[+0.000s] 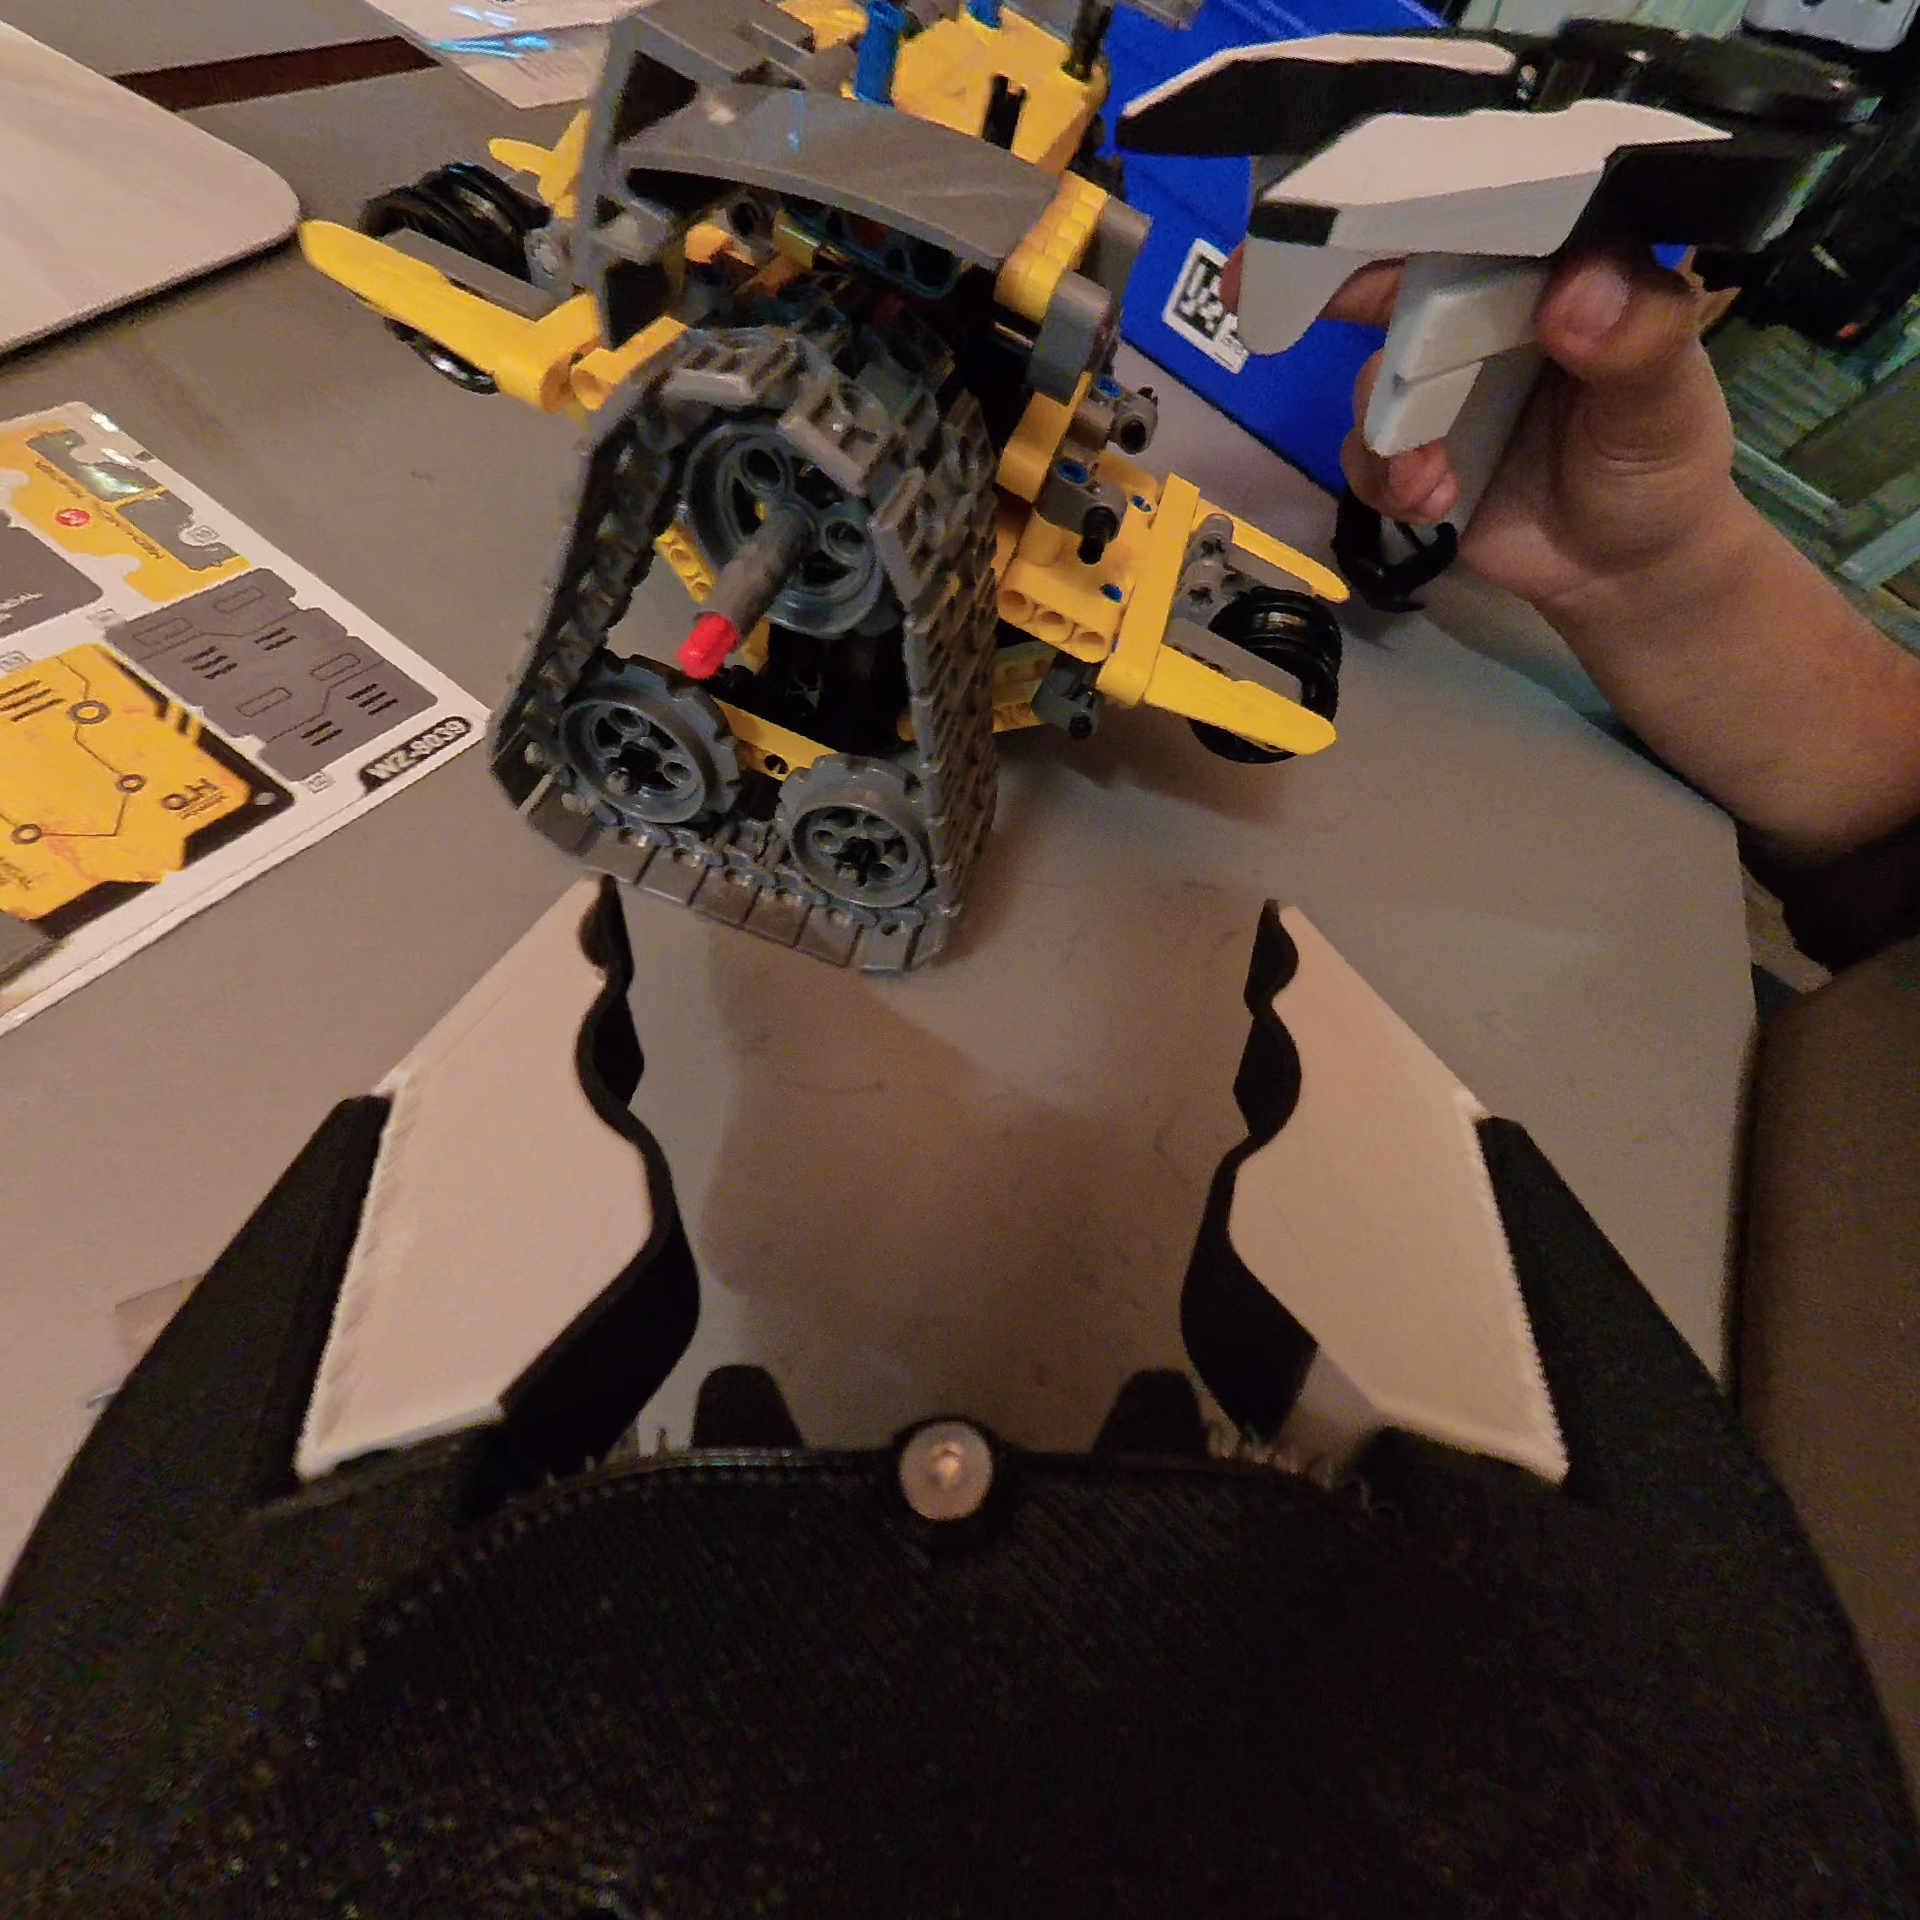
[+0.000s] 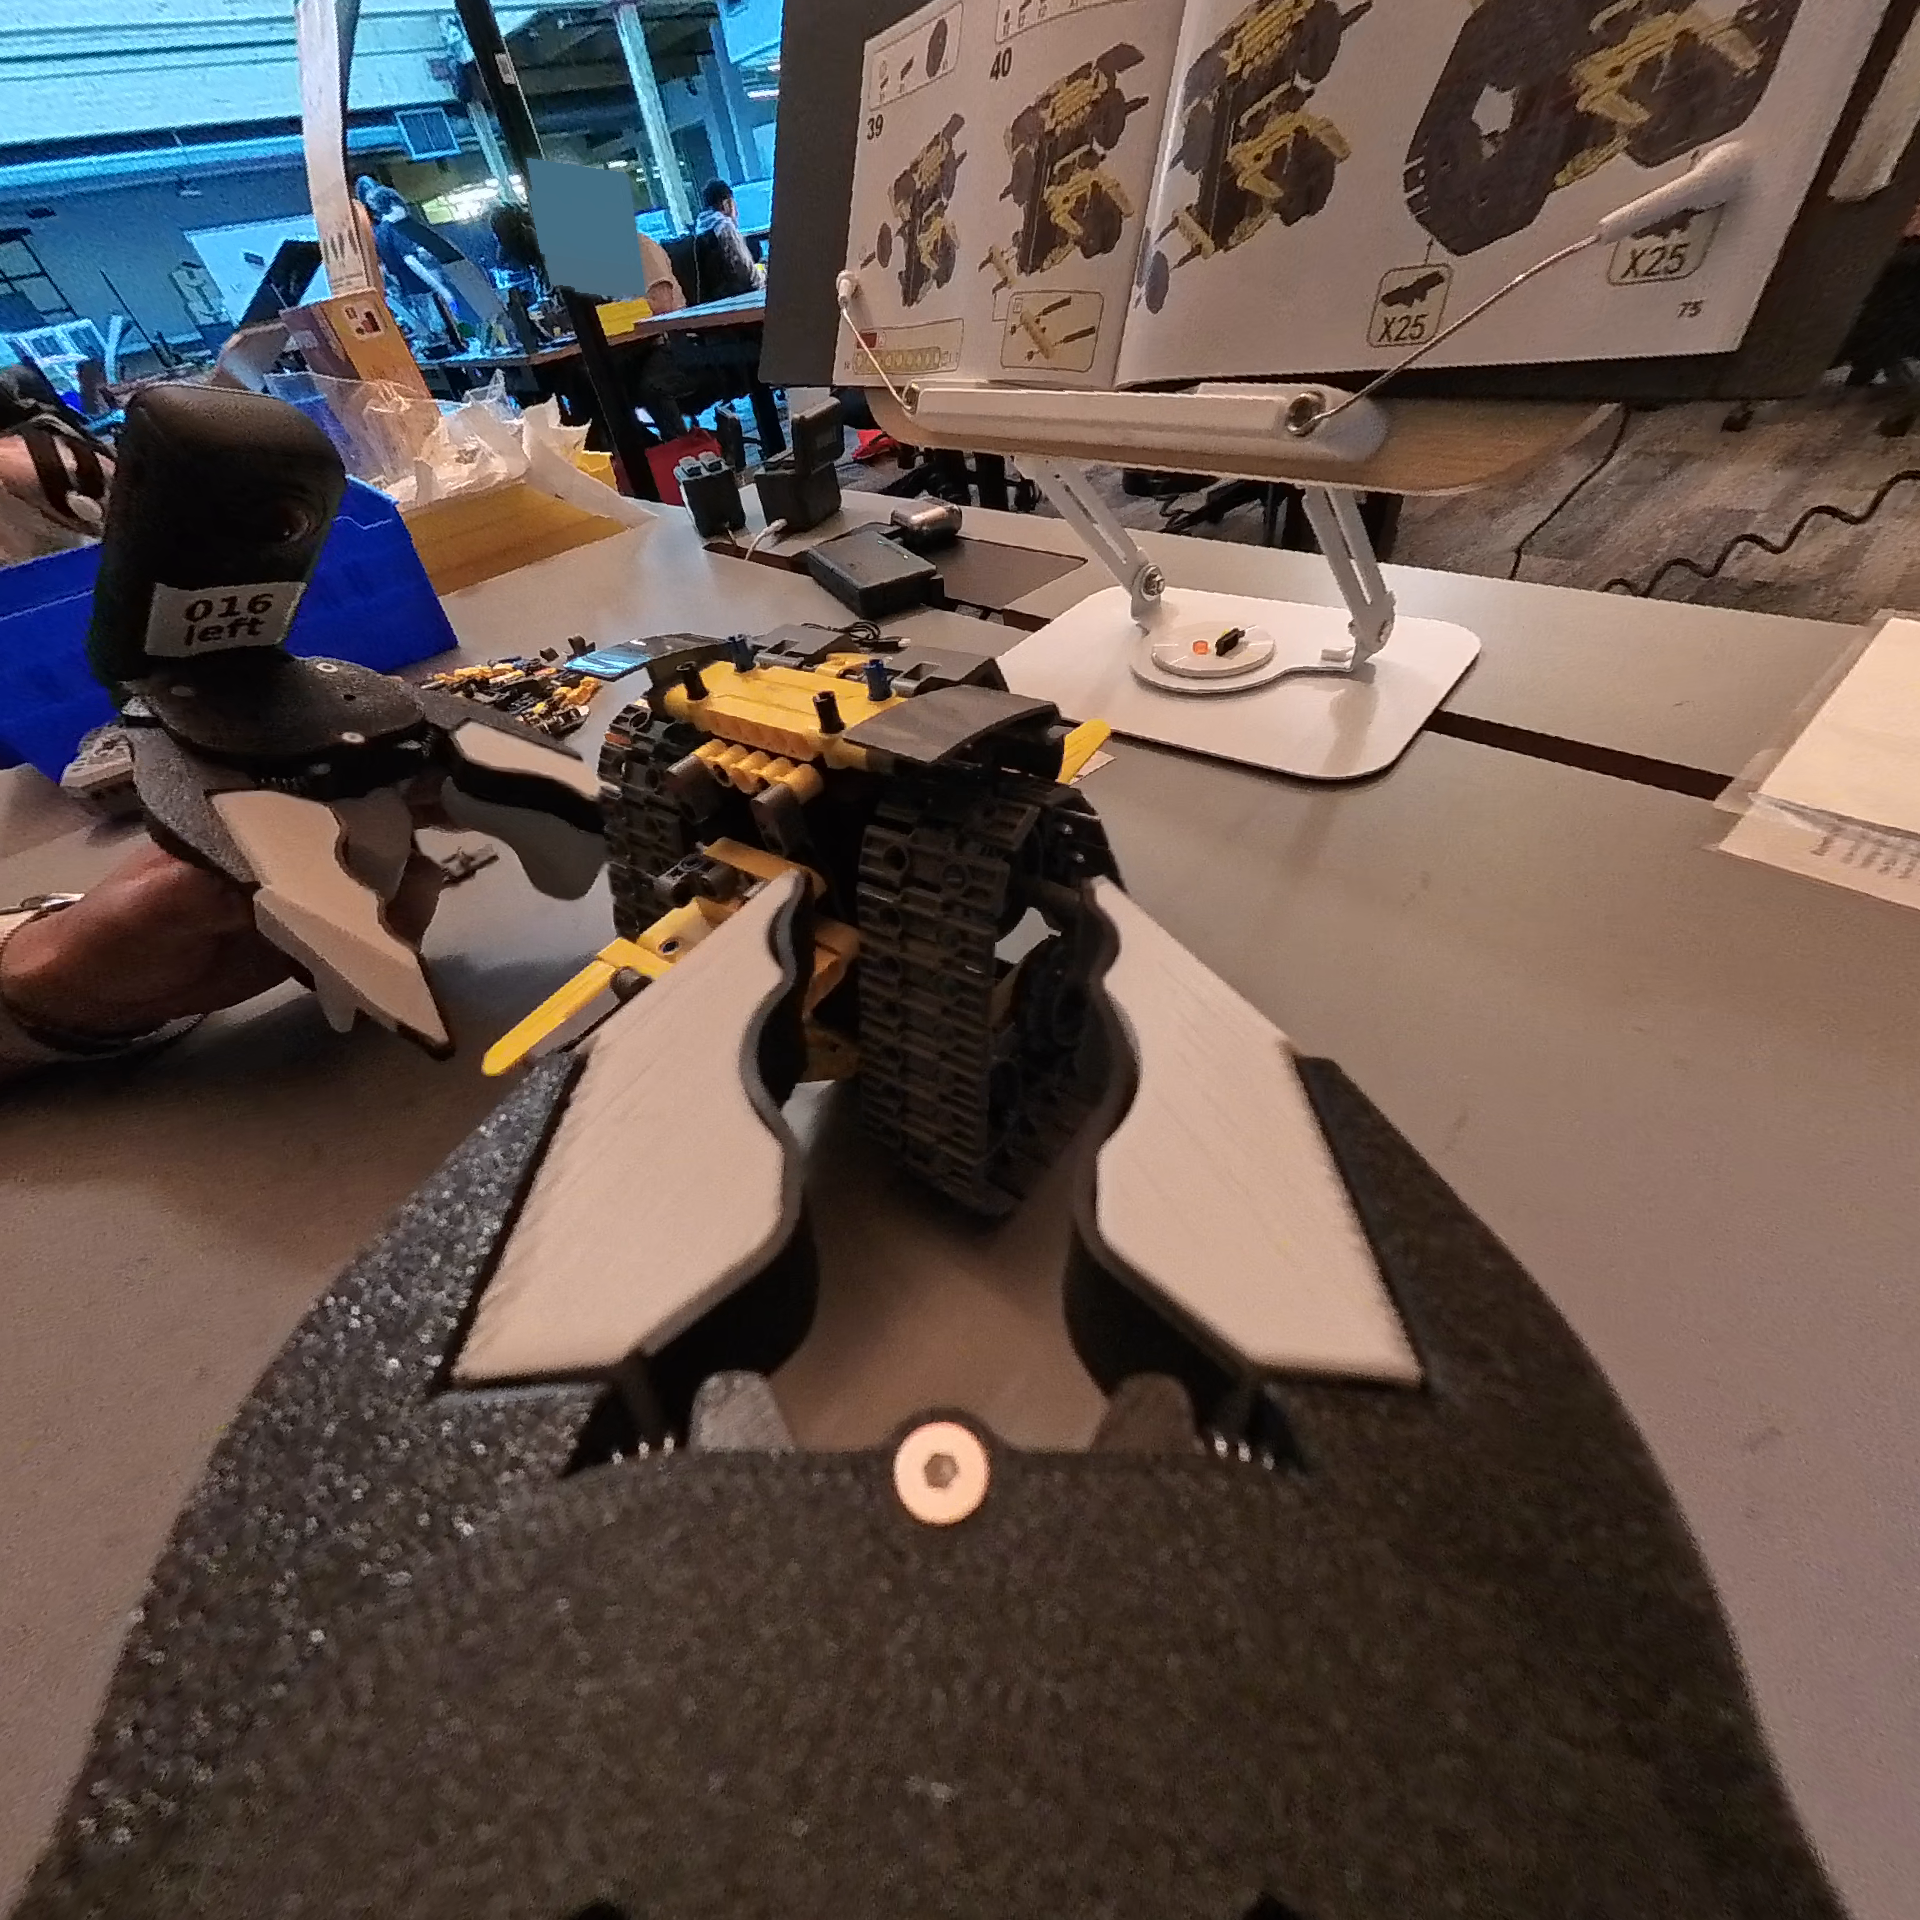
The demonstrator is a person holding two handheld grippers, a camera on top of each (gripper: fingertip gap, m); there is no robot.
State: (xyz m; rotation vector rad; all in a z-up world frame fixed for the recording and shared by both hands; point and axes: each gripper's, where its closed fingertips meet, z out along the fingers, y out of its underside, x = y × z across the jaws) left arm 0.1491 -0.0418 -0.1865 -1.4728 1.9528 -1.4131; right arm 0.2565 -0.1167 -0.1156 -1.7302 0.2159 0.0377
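Note:
A yellow and grey brick-built tracked vehicle [image 1: 769,623] stands on the grey table [image 1: 1039,1143], one grey track facing me, with a red-tipped axle [image 1: 712,639] sticking out of it. My left gripper [image 1: 935,904] is open and empty, its tips just short of the track's lower edge. In the right wrist view my right gripper [image 2: 940,888] is open, its fingers on either side of the near track of the vehicle [image 2: 935,987]; I cannot tell whether they touch. The left gripper [image 2: 509,956] shows at the vehicle's left side. The right gripper [image 1: 1184,192], held by a hand, shows beside the vehicle's top.
A sticker sheet [image 1: 187,707] lies at the left. A blue bin [image 2: 395,582] stands behind the vehicle. An open instruction booklet [image 2: 1299,177] rests on a white stand [image 2: 1247,675]. Small loose parts [image 2: 520,686], black devices [image 2: 873,571] and papers [image 2: 1839,769] lie around. The right gripper is farther from the red-tipped axle [image 1: 712,639], some 15 cm, than the left, some 5 cm.

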